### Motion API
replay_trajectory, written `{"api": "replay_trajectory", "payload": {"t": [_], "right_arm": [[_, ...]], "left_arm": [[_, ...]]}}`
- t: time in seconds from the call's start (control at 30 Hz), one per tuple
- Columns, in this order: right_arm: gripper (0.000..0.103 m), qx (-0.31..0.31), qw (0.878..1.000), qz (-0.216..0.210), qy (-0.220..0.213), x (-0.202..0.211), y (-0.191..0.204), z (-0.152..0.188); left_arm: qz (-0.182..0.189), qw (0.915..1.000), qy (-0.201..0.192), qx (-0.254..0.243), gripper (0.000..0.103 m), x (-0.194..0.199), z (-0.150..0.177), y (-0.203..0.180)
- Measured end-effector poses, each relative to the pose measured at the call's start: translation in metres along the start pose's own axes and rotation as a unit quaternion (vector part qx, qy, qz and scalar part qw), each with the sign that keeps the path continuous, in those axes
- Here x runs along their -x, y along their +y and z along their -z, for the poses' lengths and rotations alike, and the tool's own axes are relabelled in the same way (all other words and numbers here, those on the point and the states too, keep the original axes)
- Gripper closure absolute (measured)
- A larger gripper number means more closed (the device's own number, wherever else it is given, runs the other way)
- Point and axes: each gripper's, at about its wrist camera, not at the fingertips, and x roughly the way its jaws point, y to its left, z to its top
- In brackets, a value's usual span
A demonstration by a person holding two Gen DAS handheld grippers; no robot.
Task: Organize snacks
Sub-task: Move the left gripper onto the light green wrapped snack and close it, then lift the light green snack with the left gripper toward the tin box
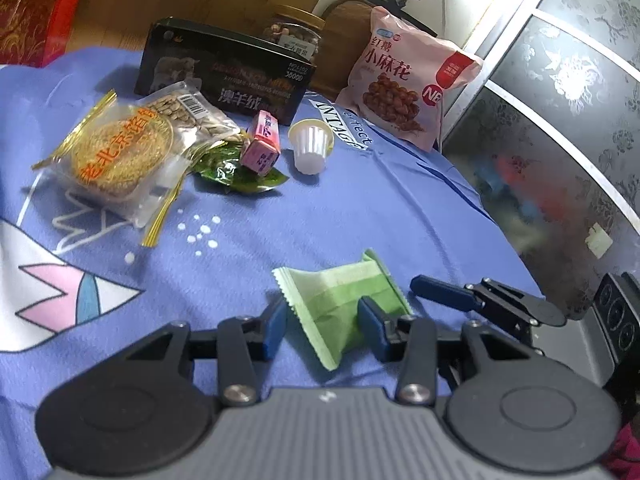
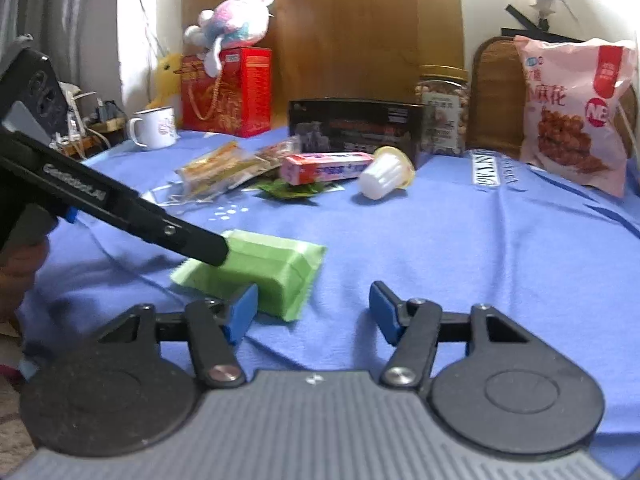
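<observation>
Jaws of the left gripper [image 1: 323, 326] sit apart around the green packet [image 1: 340, 300], the right gripper [image 2: 313, 312] waits wide apart, so squeezing looks next.

Two wrist cameras, both low over the blue cloth, looking along their own tongs.

The left view sits close above the cloth [image 1: 320, 208], facing the far wall, with the right tongs [image 1: 440, 292] poking in at its right edge. The right view looks from beside it toward the same wall, the left tongs [image 2: 216, 250] crossing from its left. Both share the green packet [image 1: 340, 300] [image 2: 272, 268], black box [image 1: 224, 72] [image 2: 356, 124] and pink bag [image 1: 404, 76] [image 2: 572, 112].
</observation>
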Motion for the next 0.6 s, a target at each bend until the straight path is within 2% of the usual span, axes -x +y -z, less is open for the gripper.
{"api": "replay_trajectory", "payload": {"t": [0.1,0.17,0.2,0.43,0.6], "right_arm": [[0.047,-0.007,1.000,-0.015,0.010,-0.005,0.001,0.001],[0.057,-0.014,1.000,-0.025,0.008,-0.004,0.002,0.001],[0.067,-0.017,0.999,-0.037,0.009,-0.004,0.004,0.000],[0.071,-0.017,0.999,-0.038,0.010,-0.010,0.021,-0.004],[0.073,-0.012,0.998,-0.060,0.013,-0.012,0.032,-0.005]], "left_arm": [[0.002,1.0000,0.001,0.006,0.066,-0.001,0.000,0.000],[0.011,0.9999,0.004,0.010,0.071,-0.002,0.001,0.000],[0.014,0.9998,0.004,0.013,0.071,-0.002,0.002,0.001],[0.000,0.9999,-0.009,0.014,0.072,0.006,0.003,0.006],[-0.009,0.9997,-0.012,0.020,0.072,0.024,0.013,0.016]]}}
